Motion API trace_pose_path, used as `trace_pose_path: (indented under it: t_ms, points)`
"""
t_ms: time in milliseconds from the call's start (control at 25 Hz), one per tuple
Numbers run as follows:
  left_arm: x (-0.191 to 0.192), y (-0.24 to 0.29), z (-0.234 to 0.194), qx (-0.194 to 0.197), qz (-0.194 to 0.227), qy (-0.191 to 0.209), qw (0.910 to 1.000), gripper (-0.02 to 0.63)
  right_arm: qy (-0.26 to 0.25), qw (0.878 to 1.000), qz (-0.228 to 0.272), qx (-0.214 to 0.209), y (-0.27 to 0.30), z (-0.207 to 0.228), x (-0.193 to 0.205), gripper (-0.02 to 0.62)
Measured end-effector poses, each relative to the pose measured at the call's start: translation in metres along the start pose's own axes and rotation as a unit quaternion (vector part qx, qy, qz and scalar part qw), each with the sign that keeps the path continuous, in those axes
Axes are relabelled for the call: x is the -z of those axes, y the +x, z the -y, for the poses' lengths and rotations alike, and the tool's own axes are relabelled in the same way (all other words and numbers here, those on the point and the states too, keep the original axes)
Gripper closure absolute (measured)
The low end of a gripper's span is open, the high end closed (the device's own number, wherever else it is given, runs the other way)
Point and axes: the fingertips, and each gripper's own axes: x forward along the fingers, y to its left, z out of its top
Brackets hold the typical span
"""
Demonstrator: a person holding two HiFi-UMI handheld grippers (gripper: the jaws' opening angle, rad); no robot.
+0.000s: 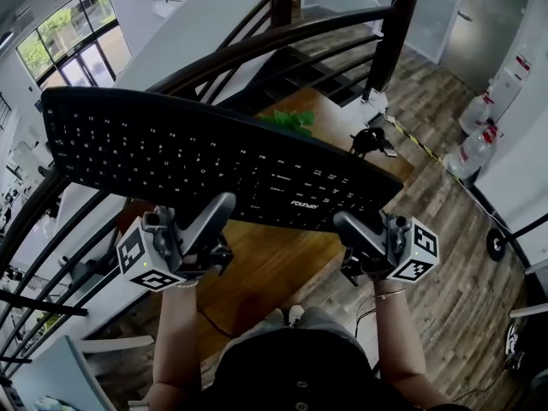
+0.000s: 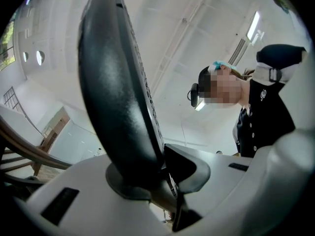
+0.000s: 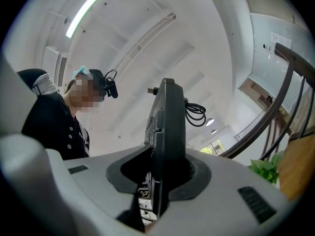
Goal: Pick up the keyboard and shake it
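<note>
A long black keyboard [image 1: 205, 157] is held up in the air, keys facing me, tilted so its left end is higher. My left gripper [image 1: 204, 229] is shut on its near edge left of centre, and my right gripper [image 1: 364, 234] is shut on the same edge near the right end. In the left gripper view the keyboard [image 2: 120, 97] stands edge-on between the jaws, its dark back filling the left. In the right gripper view the keyboard [image 3: 166, 127] rises edge-on from between the jaws, with its coiled cable [image 3: 195, 111] hanging behind.
A wooden desk [image 1: 282, 255] lies below the keyboard with a green plant [image 1: 291, 121] and a dark object [image 1: 370, 138] at its far side. A curved dark railing [image 1: 282, 37] runs behind. Wood floor to the right holds water bottles [image 1: 475, 135].
</note>
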Motion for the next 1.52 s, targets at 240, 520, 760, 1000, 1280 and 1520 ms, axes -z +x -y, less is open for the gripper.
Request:
trace_pose_path:
  t_ms: [240, 520, 760, 1000, 1280, 1520]
  points:
    - [0.001, -0.001, -0.005, 0.026, 0.048, -0.050, 0.9973, 0.508, -0.044, 0.998, -0.017, 0.031, 0.000, -0.017, -0.015, 0.483]
    - [0.004, 0.011, -0.015, 0.053, 0.103, -0.113, 0.9868, 0.508, -0.089, 0.994, -0.033, 0.061, 0.002, -0.032, -0.043, 0.486]
    - [0.010, 0.001, -0.016, 0.078, 0.146, -0.160, 0.9730, 0.507, -0.126, 0.988, -0.055, 0.067, 0.006, -0.050, -0.043, 0.486]
    - [0.019, -0.002, -0.020, 0.078, 0.168, -0.189, 0.9644, 0.506, -0.131, 0.986, -0.066, 0.079, 0.007, -0.056, -0.046, 0.486]
    - [0.026, -0.002, -0.025, 0.092, 0.195, -0.220, 0.9512, 0.506, -0.145, 0.982, -0.081, 0.090, 0.010, -0.064, -0.047, 0.485]
    - [0.032, -0.002, -0.027, 0.097, 0.210, -0.239, 0.9431, 0.506, -0.151, 0.980, -0.092, 0.093, 0.011, -0.066, -0.048, 0.485]
